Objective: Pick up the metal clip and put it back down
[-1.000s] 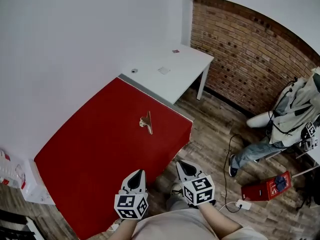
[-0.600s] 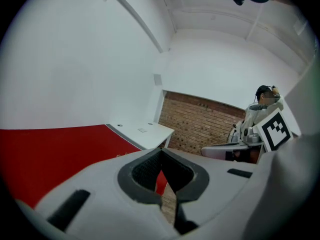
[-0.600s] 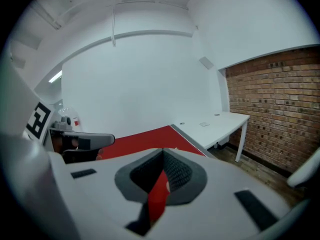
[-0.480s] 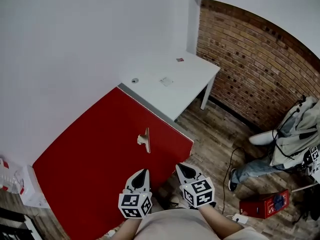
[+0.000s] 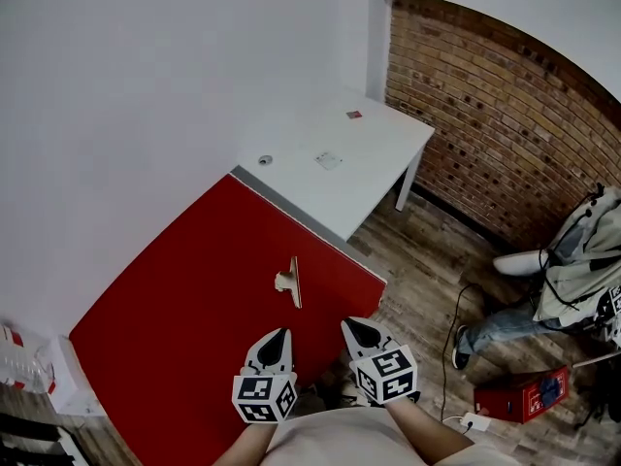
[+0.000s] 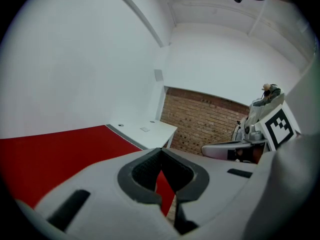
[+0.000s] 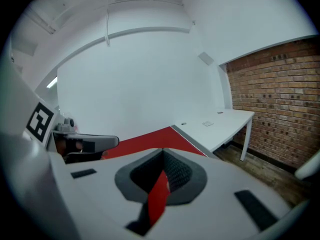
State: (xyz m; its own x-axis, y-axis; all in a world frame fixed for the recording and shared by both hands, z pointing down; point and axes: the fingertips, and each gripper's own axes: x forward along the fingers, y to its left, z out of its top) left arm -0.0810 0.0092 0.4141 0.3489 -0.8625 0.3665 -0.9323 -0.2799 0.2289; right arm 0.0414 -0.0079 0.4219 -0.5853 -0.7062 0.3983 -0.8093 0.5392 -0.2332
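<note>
1. Head view shows the metal clip [image 5: 291, 282] lying on the red tabletop [image 5: 175, 299], toward its near right part and not far from the edge that faces the person. Nothing touches it.
2. The left gripper [image 5: 277, 336] and the right gripper [image 5: 352, 325] are held side by side, low in the frame and close to the person's body. Both point forward and somewhat down, toward the table.
3. The left gripper view shows that gripper's jaws clenched tip to tip with nothing between them, only red tabletop visible through the gap lower down.
4. The right gripper view shows the same: the jaws meet at the tips and are empty. The clip appears in neither gripper view.
5. The clip sits ahead of both grippers and clearly apart from them. It is a little nearer the left gripper's line and lies between the two tips as seen from above.
6. The step in hand looks like the approach, with the pick-up not yet begun.
7. The next move calls for one gripper to spread its jaws, reach forward and down to the clip, and straddle its raised handle part before closing. The clip is thin and lies flat on the table, so the jaws must come in low or they may slide over it.
</note>
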